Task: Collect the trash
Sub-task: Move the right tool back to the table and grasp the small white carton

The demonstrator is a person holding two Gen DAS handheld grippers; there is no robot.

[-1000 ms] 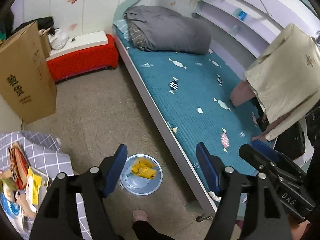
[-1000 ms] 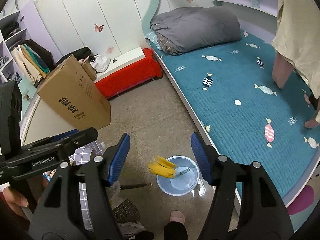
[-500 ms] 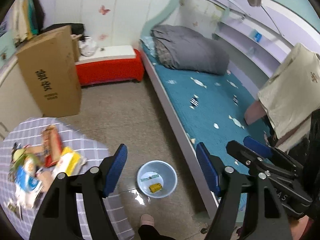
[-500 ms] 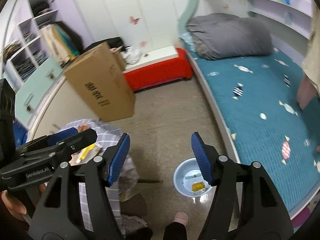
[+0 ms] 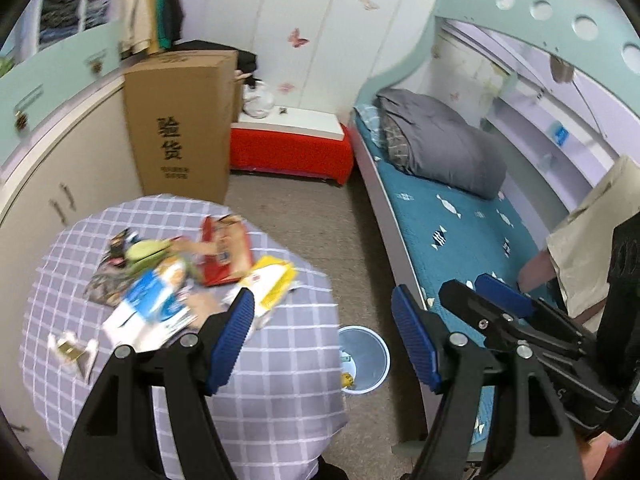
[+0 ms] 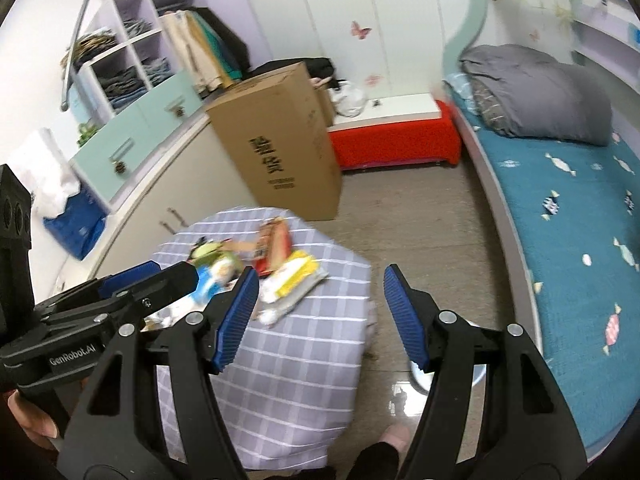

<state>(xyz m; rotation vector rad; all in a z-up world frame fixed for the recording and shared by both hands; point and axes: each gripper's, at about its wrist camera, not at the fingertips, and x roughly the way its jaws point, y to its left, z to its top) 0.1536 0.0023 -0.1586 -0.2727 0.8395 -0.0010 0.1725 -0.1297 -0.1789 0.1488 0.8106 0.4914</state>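
A small round table (image 5: 280, 384) draped in a lilac checked cloth stands in a bedroom, and everything else is placed from it. On its top lies a heap of trash: a yellow snack packet (image 5: 272, 284) nearest the bed side, a red wrapper (image 5: 224, 256) behind it, a blue-and-white packet (image 5: 156, 300) and a green wrapper (image 5: 144, 250) toward the cupboard side, and a small gold-and-white scrap (image 5: 70, 350) apart at the near edge. On the floor just beside the table, between it and the bed (image 5: 460, 232), sits a pale blue bin (image 5: 370, 364) with something yellow already inside; it seems set there so wrappers can be dropped straight in. Behind the table stands a tall cardboard box (image 5: 180, 128).

Both grippers point down at the tabletop, likely lining up for another piece. The left gripper (image 5: 322, 338) hangs over the table's near edge, jaws released wide, nothing between them. The right gripper (image 6: 318, 316) hovers above the yellow packet's side, jaws widening, empty too.
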